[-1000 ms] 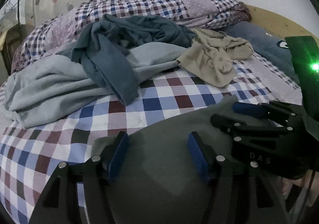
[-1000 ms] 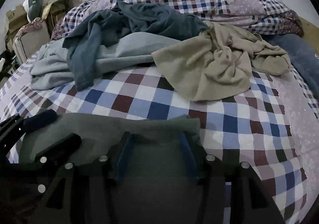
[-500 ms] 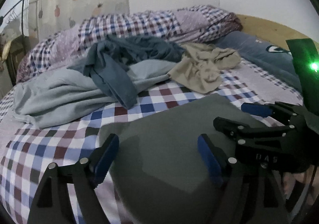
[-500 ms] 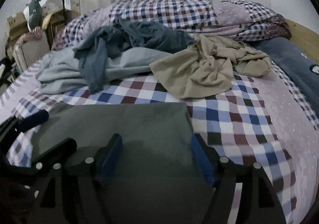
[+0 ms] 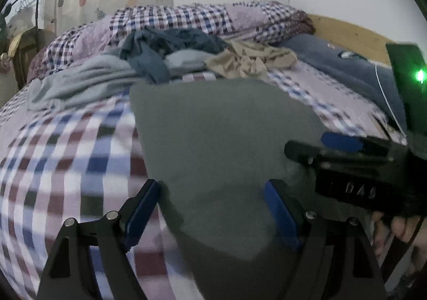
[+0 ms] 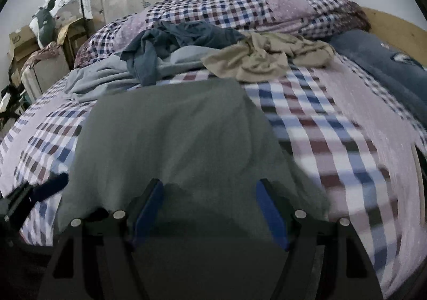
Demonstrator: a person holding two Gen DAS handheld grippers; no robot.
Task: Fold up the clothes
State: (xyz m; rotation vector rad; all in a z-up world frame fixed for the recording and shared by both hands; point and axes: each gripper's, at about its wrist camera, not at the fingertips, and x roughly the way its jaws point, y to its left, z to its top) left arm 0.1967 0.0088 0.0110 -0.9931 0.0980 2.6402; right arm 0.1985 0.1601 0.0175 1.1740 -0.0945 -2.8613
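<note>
A dark grey-green garment (image 5: 226,139) (image 6: 173,145) lies spread flat on the checked bedspread (image 5: 66,145) (image 6: 333,139), its near edge under both grippers. My left gripper (image 5: 210,209) is open over the garment's near left part, nothing between its blue pads. My right gripper (image 6: 210,206) is open over the near right part, also holding nothing. The right gripper (image 5: 333,147) shows from the side in the left wrist view; the left gripper's tip (image 6: 45,188) shows at the left edge of the right wrist view.
Further back lie a light blue garment (image 6: 101,78), a dark teal garment (image 6: 186,35) and a beige garment (image 6: 261,57). A rolled checked duvet (image 6: 240,9) and a blue pillow (image 6: 379,59) sit at the headboard. Boxes and a rack (image 6: 40,41) stand left of the bed.
Both grippers have pulled back toward the near edge of the bed and tilted up. More of the grey-green garment now shows spread out ahead. Both stayed open.
</note>
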